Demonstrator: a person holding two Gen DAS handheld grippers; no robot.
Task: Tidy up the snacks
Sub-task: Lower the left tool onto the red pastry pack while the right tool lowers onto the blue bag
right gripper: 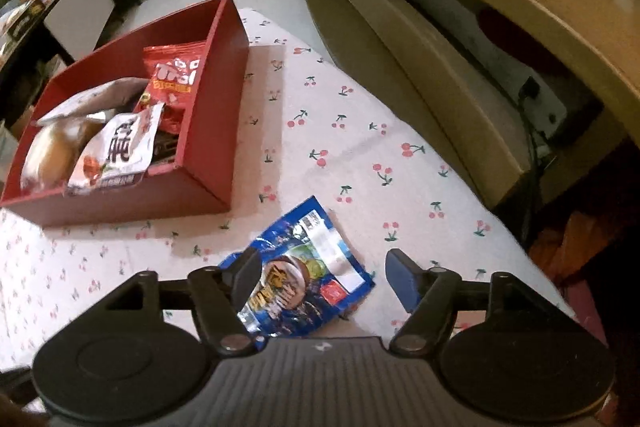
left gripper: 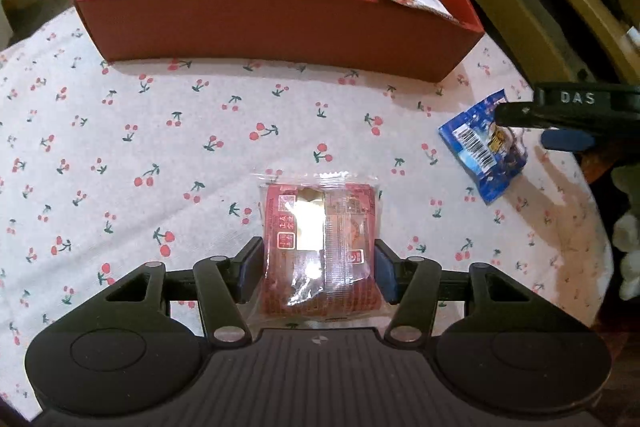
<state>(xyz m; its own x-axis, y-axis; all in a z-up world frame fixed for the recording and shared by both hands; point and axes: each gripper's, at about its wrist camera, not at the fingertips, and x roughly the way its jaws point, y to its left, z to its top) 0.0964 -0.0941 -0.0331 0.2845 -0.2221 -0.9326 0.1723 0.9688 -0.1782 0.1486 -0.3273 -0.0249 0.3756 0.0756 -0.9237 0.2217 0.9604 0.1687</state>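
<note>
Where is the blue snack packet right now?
The blue snack packet lies flat on the cherry tablecloth, between the open right gripper's fingers, near the red box's corner.

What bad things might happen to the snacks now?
The red packet is pinched between the left gripper pads, so its crinkly wrapper might slip out on the way to the red box. The right gripper hangs open over the blue packet, with one finger above its edge, so it might grab only a corner.
</note>
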